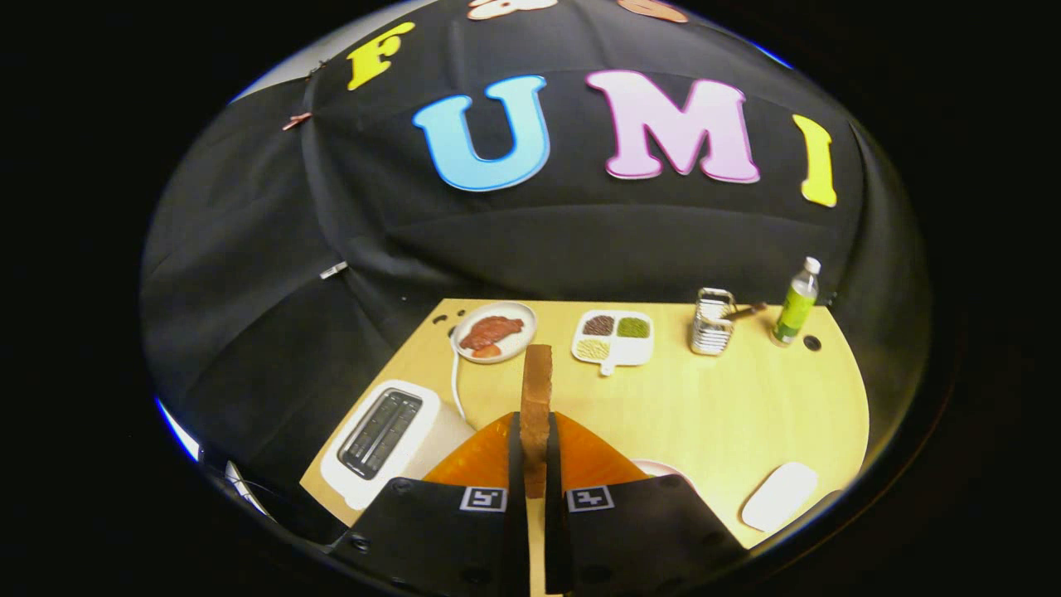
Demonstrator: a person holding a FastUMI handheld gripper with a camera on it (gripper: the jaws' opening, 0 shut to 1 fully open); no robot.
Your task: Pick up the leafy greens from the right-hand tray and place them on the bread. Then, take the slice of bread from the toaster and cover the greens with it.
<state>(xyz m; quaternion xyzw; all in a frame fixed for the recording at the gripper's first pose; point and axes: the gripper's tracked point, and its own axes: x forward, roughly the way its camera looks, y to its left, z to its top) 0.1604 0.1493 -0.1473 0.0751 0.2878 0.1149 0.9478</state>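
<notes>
While the fingers (535, 464) stand clamped on an upright, rectangular bread slice (536, 398), the glossy white toaster (383, 439) rests beside them on the smooth wooden tabletop (713, 406).

Brown bread (535, 406) stands on a pale wood table (713, 406); a white toaster (390, 439), a green bottle (796, 308) with a white cap, and a white plate (495, 332) holding red food.
</notes>
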